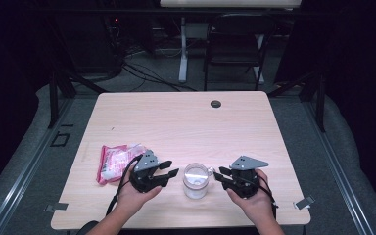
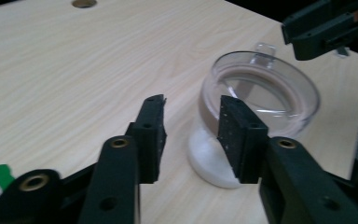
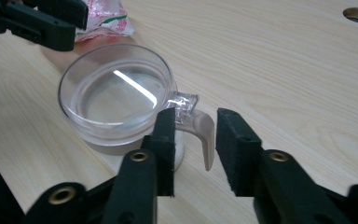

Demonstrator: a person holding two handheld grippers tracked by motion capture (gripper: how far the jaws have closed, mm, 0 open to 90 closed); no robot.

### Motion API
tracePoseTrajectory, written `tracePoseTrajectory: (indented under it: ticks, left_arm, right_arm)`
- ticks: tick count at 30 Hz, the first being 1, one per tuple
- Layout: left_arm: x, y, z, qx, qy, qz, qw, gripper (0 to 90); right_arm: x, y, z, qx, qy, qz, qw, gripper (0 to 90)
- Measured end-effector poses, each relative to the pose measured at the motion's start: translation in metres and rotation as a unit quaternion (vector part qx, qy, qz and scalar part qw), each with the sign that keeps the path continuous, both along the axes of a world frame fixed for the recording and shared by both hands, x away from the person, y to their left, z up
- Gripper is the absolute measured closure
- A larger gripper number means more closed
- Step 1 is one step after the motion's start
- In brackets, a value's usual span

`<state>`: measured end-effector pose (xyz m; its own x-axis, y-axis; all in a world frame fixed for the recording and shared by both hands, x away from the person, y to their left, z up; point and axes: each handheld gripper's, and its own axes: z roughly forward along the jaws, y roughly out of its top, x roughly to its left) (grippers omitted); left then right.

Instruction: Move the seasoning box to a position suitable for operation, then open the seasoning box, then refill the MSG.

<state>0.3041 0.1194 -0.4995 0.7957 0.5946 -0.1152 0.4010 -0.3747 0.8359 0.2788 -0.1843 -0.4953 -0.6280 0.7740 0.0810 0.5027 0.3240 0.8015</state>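
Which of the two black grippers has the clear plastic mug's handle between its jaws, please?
The right gripper: the handle sits between its open jaws; the left gripper faces the mug's plain side.

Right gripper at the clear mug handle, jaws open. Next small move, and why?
Probably close the right gripper on the handle of the clear plastic mug: the handle sits between its open jaws, unpressed. The left gripper is open beside the mug wall, so nothing holds the mug.
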Motion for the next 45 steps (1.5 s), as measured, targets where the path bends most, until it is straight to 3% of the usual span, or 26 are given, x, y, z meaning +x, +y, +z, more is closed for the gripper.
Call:
tracePoseTrajectory:
  ticks: [2,6,8,12,16,18,21,27,35,38,45]
  left_arm:
    - [0.001,-0.001,0.004,-0.009,0.016,-0.005,0.9998,63.1]
    - [0.006,-0.005,0.014,-0.023,0.029,-0.006,0.9993,64.6]
    - [0.008,-0.008,0.021,-0.030,0.026,-0.008,0.9992,68.3]
    - [0.016,-0.017,0.033,-0.021,0.033,0.001,0.9992,68.6]
    - [0.025,-0.019,0.036,-0.043,0.056,0.007,0.9975,70.3]
    - [0.026,-0.018,0.035,-0.041,0.060,0.003,0.9973,71.8]
    - [0.022,-0.017,0.033,-0.031,0.055,0.001,0.9980,73.5]
    - [0.012,-0.019,0.022,-0.006,0.050,-0.011,0.9987,76.9]
    - [0.005,-0.020,0.014,0.010,0.058,-0.021,0.9981,79.0]
    - [0.005,-0.020,0.012,0.009,0.063,-0.023,0.9977,81.6]
    - [0.006,-0.018,0.008,0.028,0.073,-0.025,0.9966,88.0]
  right_arm:
    - [0.002,0.001,0.006,-0.002,0.011,-0.002,0.9999,66.0]
    - [0.008,0.003,0.018,-0.003,0.020,-0.010,0.9997,68.5]
    - [0.016,0.003,0.026,0.007,0.048,-0.014,0.9987,69.7]
    - [0.024,0.003,0.035,0.016,0.055,-0.021,0.9981,72.0]
    - [0.031,0.006,0.047,0.020,0.067,-0.019,0.9974,72.5]
    - [0.032,0.008,0.049,0.015,0.072,-0.012,0.9972,73.3]
    - [0.031,0.010,0.048,0.017,0.078,-0.001,0.9968,73.9]
    - [0.026,0.015,0.042,0.016,0.070,0.002,0.9974,77.9]
    - [0.025,0.015,0.039,0.036,0.078,0.002,0.9963,80.3]
    - [0.028,0.015,0.035,0.038,0.086,-0.002,0.9956,80.4]
    - [0.033,0.013,0.025,0.028,0.096,-0.013,0.9949,81.6]
